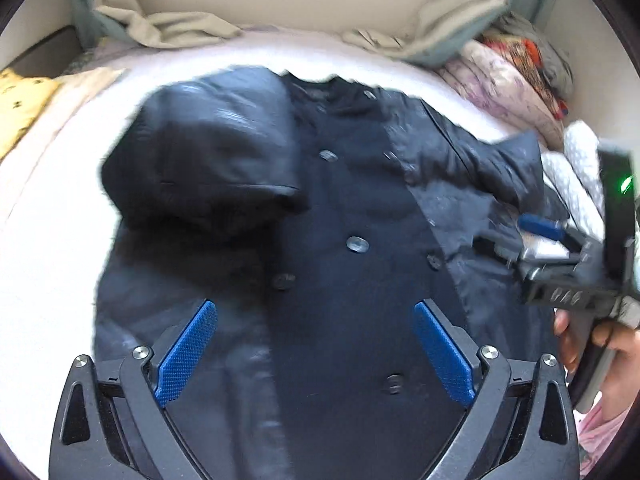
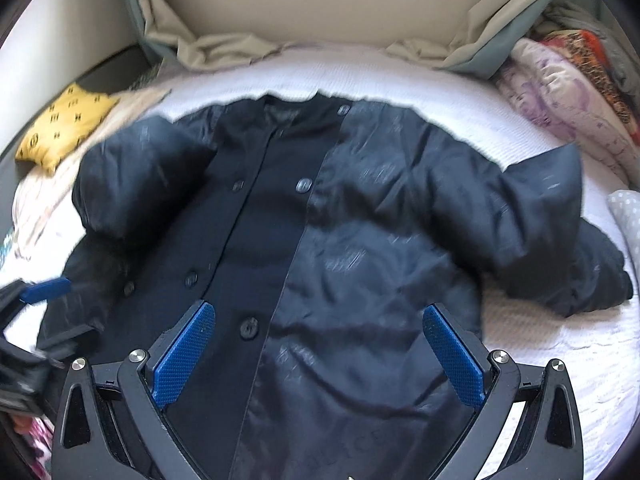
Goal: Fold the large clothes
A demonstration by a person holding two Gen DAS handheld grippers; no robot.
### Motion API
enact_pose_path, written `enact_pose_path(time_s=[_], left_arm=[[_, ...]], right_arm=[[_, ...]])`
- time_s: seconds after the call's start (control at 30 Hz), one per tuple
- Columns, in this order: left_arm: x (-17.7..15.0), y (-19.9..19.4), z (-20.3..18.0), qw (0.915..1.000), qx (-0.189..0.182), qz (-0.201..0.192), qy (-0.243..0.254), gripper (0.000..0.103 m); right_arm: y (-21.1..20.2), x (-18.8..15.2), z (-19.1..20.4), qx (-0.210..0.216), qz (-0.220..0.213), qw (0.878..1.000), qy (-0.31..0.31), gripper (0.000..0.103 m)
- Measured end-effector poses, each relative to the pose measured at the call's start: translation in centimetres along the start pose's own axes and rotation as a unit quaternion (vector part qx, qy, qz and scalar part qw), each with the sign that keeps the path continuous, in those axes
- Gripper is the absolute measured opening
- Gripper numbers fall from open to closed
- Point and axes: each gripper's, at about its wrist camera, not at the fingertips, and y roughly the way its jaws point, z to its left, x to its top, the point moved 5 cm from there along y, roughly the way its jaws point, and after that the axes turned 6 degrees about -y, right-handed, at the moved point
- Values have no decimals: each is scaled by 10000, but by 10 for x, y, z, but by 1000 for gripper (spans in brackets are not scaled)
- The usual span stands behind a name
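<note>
Both grippers hang over the dark navy jacket (image 2: 360, 240), each with its jaws spread wide and nothing between the blue pads. Under the right gripper (image 2: 318, 354) the jacket lies front-up on the white bedspread (image 2: 540, 340), collar at the far end, hem running beneath the jaws. Its buttoned placket passes just inside the left-hand pad; the shiny quilted front panel fills the gap between the pads and continues beyond the right-hand one.

Beyond the right-hand pad, the jacket's sleeve (image 2: 560, 232) bends outward and doubles back on the bedspread. Beyond the left-hand pad, the other sleeve (image 2: 136, 184) is folded in over the chest.

Under the left gripper (image 1: 316, 354), the placket lies in the gap between the pads, with one button (image 1: 357, 244) ahead of the jaws and the folded-in sleeve ahead of the left-hand pad. The right gripper appears at the right edge of this view, held by a hand (image 1: 600, 356) and hovering beside the jacket's outstretched sleeve; contact cannot be judged through the blur.

Ahead of both jaws, past the collar, rumpled beige bedding (image 2: 312, 12) is heaped against the headboard. A pile of patterned quilts (image 2: 568, 96) sits to the far right, and a yellow printed cushion (image 2: 64, 128) to the far left.
</note>
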Motion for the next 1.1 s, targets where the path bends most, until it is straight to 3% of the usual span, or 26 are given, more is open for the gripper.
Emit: enact_pose_path(time_s=[0.07,0.2,0.4,0.53,0.63,0.73,0.87,1.0,1.1], left_arm=[[6,-8,15,9988,299,-378,-29,101],[15,-13,37,9946,752,-694,-160,101],[33,-40,75,9869,1047,-1064,-615,101],[47,-71,115,9733,1306,-1452,-1205,101],[52,-91,139,9611,1562,-1702,-1517,101],[56,-106,163,9506,1656,-1852,-1861,101],[54,-114,186,9400,1683,-1894,-2287,101],[48,-119,200,9317,1751,-1891,-2558,101],[46,-119,206,9294,1745,-1867,-2661,101]], right_arm=[[11,-5,7,-42,130,9998,-141,103],[30,-18,20,-241,363,9980,-460,103],[56,-37,24,-423,759,9944,-603,103],[65,-43,20,-297,843,9951,-414,103],[61,-38,23,-417,922,9929,-632,103],[41,-14,45,-618,518,9922,-950,94],[14,32,107,-349,-195,9868,-1571,90],[7,75,179,-122,-748,9701,-2308,92],[19,90,222,-44,-817,9585,-2731,92]])
